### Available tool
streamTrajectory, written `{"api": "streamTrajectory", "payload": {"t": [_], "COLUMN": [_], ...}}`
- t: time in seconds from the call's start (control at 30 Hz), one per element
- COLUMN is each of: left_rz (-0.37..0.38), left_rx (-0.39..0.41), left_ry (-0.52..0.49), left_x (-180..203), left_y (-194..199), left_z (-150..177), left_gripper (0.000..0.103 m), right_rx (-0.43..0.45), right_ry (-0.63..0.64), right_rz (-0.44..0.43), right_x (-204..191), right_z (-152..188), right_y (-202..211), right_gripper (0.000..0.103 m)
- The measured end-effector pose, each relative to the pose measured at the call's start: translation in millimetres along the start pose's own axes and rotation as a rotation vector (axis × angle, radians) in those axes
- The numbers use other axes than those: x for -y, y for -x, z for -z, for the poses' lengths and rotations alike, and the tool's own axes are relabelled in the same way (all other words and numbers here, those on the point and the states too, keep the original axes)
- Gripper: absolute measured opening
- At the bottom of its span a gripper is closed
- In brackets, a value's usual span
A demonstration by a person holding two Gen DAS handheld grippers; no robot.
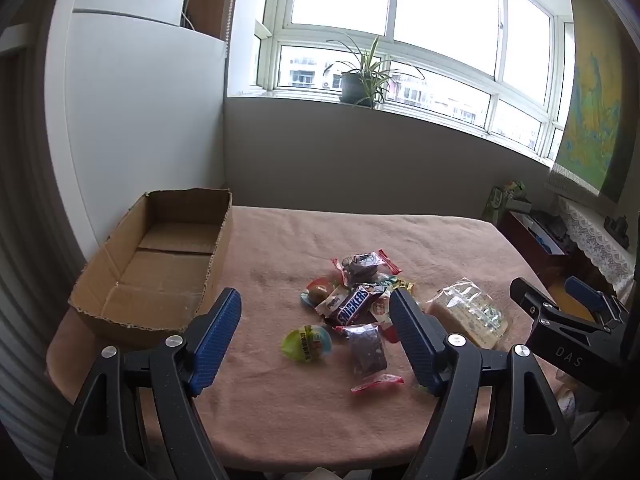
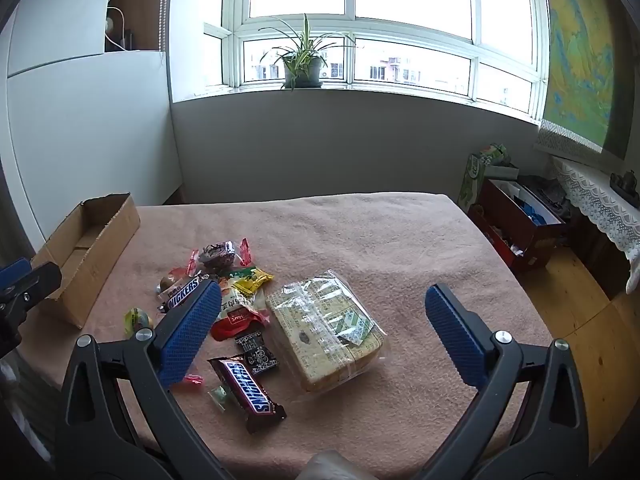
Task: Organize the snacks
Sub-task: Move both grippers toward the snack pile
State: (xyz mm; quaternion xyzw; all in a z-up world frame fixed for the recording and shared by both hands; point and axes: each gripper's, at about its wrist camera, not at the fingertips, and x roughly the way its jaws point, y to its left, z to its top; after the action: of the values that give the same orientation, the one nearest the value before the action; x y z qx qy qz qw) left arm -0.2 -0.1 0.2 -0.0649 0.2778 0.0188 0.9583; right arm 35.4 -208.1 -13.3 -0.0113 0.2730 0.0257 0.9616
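Snacks are lying in a loose pile mid-surface (image 2: 380,240): two Snickers bars (image 2: 246,390), a clear-wrapped pack of pale wafers (image 2: 326,332), a green-yellow egg capsule (image 1: 307,343) and small wrapped candies; the cardboard box (image 1: 160,264) is sitting at the left edge. Left claw (image 1: 316,344) and right claw (image 2: 322,334) are both hovering over the pile, spread wide, gripping nothing.

Both wrist cameras look forward and down from the near edge of the bench (image 1: 280,400), facing the far window (image 2: 400,20). The left view sits further left, nearer the box (image 1: 160,256). Both share the snack pile (image 2: 224,300) and bread pack (image 1: 468,316).
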Motion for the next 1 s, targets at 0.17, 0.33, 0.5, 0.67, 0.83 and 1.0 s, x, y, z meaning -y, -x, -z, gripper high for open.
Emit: {"api": "streamTrajectory", "payload": {"t": [0.17,0.33,0.5,0.67,0.83,1.0], "left_rz": [0.000,0.001,0.002,0.001,0.002,0.005], "left_rx": [-0.001,-0.004,0.000,-0.001,-0.003,-0.010], "left_ry": [-0.003,-0.003,-0.002,-0.004,-0.007,-0.014], "left_x": [0.0,-1.9,2.6,3.4,1.8,1.9], "left_y": [0.5,-0.3,-2.0,-2.8,-2.6,-3.6], "left_z": [-0.3,1.5,0.5,1.2,1.5,1.2], "left_gripper": [0.077,0.077,0.077,0.077,0.077,0.077], "right_rx": [0.001,0.000,0.000,0.000,-0.002,-0.004], "right_ry": [0.001,0.000,0.000,-0.001,0.000,0.000], "right_rz": [0.000,0.002,0.000,0.001,0.001,0.000], "right_x": [0.0,0.0,-0.2,0.0,-1.6,-1.0], "right_z": [-0.1,-0.3,-0.4,-0.8,0.3,0.1], "right_y": [0.0,-0.3,0.0,-0.3,-1.7,-1.8], "right_gripper": [0.103,0.103,0.103,0.103,0.103,0.103]}}
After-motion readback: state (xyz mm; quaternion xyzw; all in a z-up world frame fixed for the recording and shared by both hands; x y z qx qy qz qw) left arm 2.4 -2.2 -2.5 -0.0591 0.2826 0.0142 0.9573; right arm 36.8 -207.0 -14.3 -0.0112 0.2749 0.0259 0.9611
